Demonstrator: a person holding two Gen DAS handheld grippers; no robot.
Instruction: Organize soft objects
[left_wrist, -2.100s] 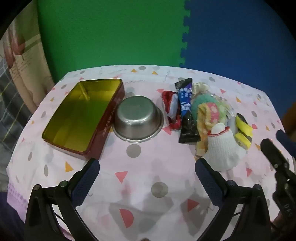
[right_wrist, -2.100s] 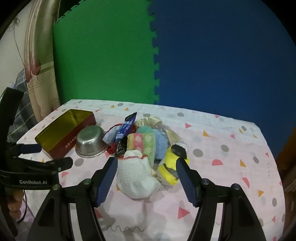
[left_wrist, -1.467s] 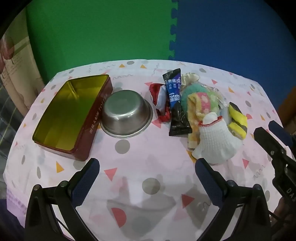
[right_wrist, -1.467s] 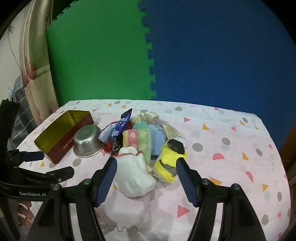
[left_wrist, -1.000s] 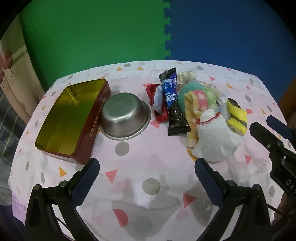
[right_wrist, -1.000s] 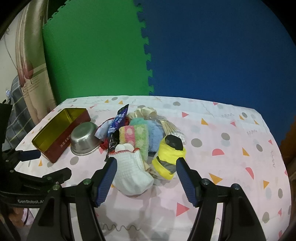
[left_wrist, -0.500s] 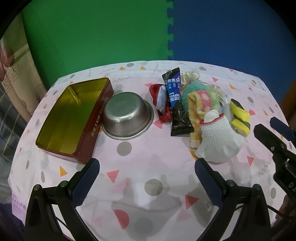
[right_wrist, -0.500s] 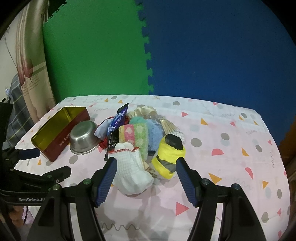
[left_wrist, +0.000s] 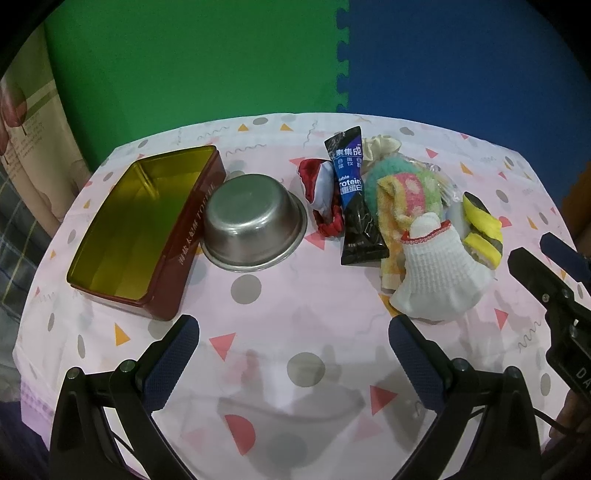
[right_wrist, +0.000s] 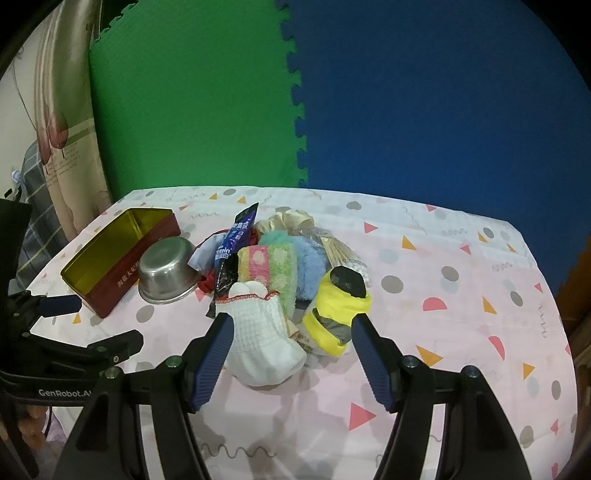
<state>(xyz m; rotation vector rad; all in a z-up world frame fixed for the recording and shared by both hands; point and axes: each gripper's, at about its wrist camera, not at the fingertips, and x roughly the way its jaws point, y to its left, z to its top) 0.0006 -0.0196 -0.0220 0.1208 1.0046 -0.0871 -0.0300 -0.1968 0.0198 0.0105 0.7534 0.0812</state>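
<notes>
In the left wrist view, the left hand-held gripper (left_wrist: 291, 336) hangs spread and empty over bare table (left_wrist: 266, 306), the white sock (left_wrist: 437, 282) ahead to its right. In the right wrist view, the right hand-held gripper (right_wrist: 291, 339), jaws apart, stands nearer: the white sock (right_wrist: 260, 339) lies just ahead between its fingers, pointing away, beside the yellow sock (right_wrist: 338, 310).

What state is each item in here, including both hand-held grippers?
Red tin: lidless, empty.
Steel bowl: upright, empty.
White sock: lying at the pile's near edge, ungrasped.
Yellow sock: rolled, beside the white sock.
Protein sachet: lying on the pile.
Left hand-held gripper: open, empty.
Right hand-held gripper: open, empty.
</notes>
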